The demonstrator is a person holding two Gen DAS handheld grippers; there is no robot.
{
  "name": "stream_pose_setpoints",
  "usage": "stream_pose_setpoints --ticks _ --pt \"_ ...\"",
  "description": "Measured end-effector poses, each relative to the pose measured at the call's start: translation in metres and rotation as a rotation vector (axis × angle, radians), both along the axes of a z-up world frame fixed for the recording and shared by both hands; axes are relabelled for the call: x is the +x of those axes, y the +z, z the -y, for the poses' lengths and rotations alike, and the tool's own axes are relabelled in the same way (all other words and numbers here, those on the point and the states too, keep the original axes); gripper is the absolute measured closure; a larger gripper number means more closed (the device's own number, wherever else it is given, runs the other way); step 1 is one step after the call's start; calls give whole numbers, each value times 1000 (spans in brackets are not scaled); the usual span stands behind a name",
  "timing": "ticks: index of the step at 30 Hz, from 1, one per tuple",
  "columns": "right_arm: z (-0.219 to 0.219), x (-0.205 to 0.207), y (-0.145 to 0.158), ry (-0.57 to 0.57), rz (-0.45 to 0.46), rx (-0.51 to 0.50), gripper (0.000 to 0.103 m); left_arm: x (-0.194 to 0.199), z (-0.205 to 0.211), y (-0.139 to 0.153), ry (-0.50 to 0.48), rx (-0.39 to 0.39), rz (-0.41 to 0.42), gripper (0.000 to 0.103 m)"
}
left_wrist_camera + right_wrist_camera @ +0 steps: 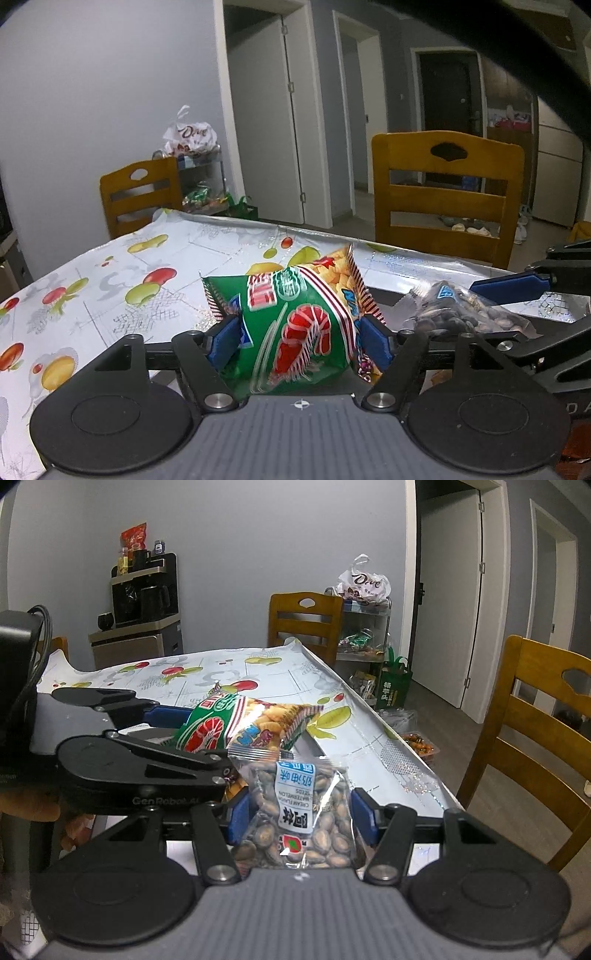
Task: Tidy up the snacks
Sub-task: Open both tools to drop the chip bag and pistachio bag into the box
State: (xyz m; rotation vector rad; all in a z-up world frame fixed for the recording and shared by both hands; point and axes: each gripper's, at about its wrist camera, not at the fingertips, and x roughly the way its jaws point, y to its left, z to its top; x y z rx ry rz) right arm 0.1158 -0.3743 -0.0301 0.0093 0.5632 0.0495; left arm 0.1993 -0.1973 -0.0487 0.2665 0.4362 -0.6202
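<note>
My left gripper [301, 338] is shut on a green shrimp-chip bag [295, 325] with a red shrimp picture, held above the table near its front edge. The same bag [236, 725] shows in the right wrist view, up and to the left. My right gripper [301, 818] is shut on a clear packet of watermelon seeds [299, 816] with a blue and white label. That packet [454, 310] and a blue right finger [509, 286] show at the right of the left wrist view. The two grippers are side by side, close together.
The table [110, 280] carries a shiny fruit-print cloth. Wooden chairs [443, 199] stand at the far side and far left corner. A metal rack [364, 635] with snack bags and a white Dove bag stands by the wall. A tray of orange snacks [421, 743] lies on the floor.
</note>
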Motion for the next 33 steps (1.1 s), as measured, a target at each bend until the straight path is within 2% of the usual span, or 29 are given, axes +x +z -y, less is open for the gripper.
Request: stream_pose_setpoints --ticks 5,9,13,14,23,33 --pt "0 -1 1 -6 0 3 41 2 -9 0 29 -33 -24 15" --pt "0 -4 1 -9 -2 11 37 1 -12 1 35 -37 -33 14" --pt "1 -9 2 -15 9 25 22 -1 -18 4 49 -56 -39 12" --pt "1 -10 4 -16 18 30 21 -1 -19 5 51 -65 -41 12" --pt "-3 -24 12 -11 33 33 16 -14 -30 18 75 -94 -37 9" --pt "-16 -39 23 7 52 29 16 -32 -50 32 104 -125 -45 9"
